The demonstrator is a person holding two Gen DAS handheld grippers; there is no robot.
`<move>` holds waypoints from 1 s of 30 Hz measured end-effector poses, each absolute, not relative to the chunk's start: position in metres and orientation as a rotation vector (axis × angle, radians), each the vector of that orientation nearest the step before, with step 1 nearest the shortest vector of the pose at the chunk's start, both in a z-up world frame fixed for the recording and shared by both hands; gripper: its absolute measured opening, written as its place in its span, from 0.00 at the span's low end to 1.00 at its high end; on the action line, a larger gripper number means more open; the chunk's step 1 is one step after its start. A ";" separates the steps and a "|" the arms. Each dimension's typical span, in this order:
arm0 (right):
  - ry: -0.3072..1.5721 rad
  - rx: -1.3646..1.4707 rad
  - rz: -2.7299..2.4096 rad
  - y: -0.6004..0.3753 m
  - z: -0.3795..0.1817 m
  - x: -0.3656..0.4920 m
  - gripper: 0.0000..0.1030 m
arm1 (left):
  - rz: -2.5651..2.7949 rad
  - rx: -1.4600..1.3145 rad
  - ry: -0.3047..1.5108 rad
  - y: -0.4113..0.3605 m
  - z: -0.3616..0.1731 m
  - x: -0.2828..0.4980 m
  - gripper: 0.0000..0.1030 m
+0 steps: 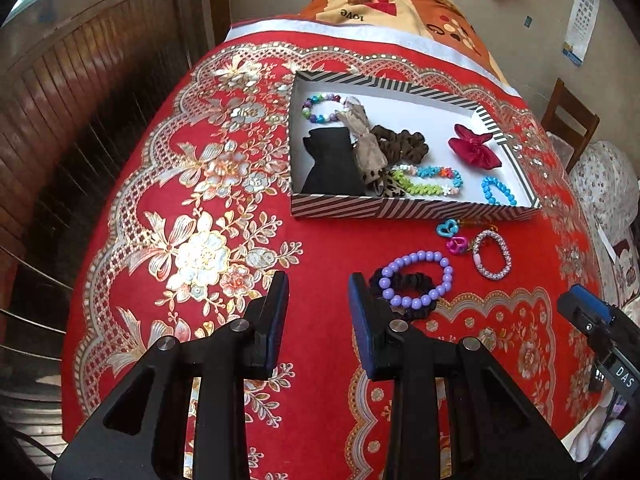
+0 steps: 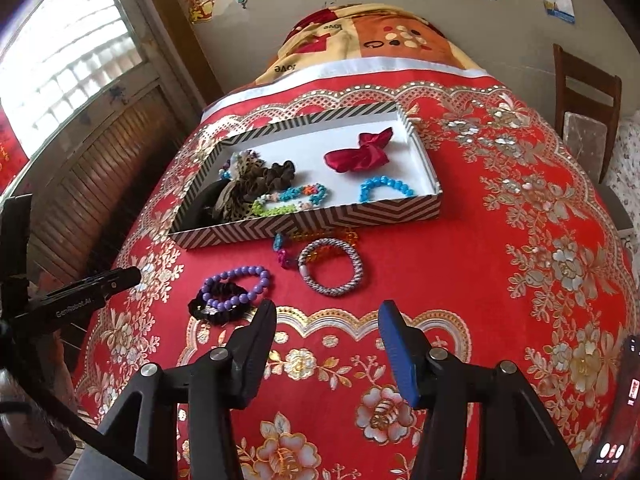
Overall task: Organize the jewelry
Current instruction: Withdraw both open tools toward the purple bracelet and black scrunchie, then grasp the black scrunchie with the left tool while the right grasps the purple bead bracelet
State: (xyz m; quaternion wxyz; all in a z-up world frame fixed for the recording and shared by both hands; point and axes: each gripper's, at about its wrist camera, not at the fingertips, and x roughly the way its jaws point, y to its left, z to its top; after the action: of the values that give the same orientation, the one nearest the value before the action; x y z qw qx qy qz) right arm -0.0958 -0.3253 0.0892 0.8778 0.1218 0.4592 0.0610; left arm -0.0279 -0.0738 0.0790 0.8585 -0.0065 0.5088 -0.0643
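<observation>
Red floral tablecloth [image 1: 328,240] covers the table. On it sits a striped box [image 1: 400,207] holding a red bow [image 1: 474,146], blue bracelet [image 1: 498,191], flower bracelet [image 1: 430,180], brown scrunchie [image 1: 400,142] and other pieces. In front of the box, on the cloth, lie a silver bracelet [image 2: 330,266], heart charms [image 1: 452,236], and a purple bracelet [image 2: 236,286] overlapping a black scrunchie [image 2: 218,304]. Left gripper [image 1: 318,284] and right gripper [image 2: 326,316] hover near these loose pieces, jaws parted, nothing between them.
</observation>
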 end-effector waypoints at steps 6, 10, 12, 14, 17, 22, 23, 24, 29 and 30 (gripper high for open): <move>0.983 0.277 0.211 -0.310 0.075 -0.079 0.38 | -0.130 -0.045 1.118 -0.067 0.063 -0.027 0.29; 1.023 0.272 0.281 -0.287 0.058 -0.059 0.37 | -0.154 -0.083 1.164 -0.067 0.051 -0.024 0.29; 1.043 0.234 0.299 -0.272 0.049 -0.047 0.37 | -0.154 -0.072 1.177 -0.070 0.048 -0.024 0.29; 1.055 0.203 0.308 -0.262 0.042 -0.037 0.37 | -0.149 -0.069 1.189 -0.071 0.044 -0.023 0.29; 1.086 0.152 0.302 -0.251 0.027 -0.023 0.34 | -0.142 -0.072 1.199 -0.070 0.042 -0.022 0.29; 1.066 0.106 0.264 -0.248 0.016 -0.012 0.17 | -0.128 -0.089 1.213 -0.068 0.038 -0.020 0.29; 1.066 0.095 0.266 -0.247 0.015 -0.012 0.12 | -0.129 -0.093 1.216 -0.068 0.038 -0.019 0.29; 1.065 0.090 0.270 -0.248 0.015 -0.011 0.09 | -0.132 -0.098 1.218 -0.068 0.038 -0.018 0.29; 1.029 0.211 0.338 -0.273 0.036 -0.022 0.08 | -0.185 -0.125 1.210 -0.078 0.039 -0.013 0.43; 1.019 0.222 0.346 -0.276 0.042 -0.025 0.08 | -0.201 -0.130 1.206 -0.081 0.040 -0.013 0.46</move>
State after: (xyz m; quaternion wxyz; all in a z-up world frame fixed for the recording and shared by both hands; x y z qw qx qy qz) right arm -0.0248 -0.2756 0.0416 0.8529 0.1056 0.4840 0.1646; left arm -0.0129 -0.0812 0.0399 0.8169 -0.0610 0.5657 -0.0941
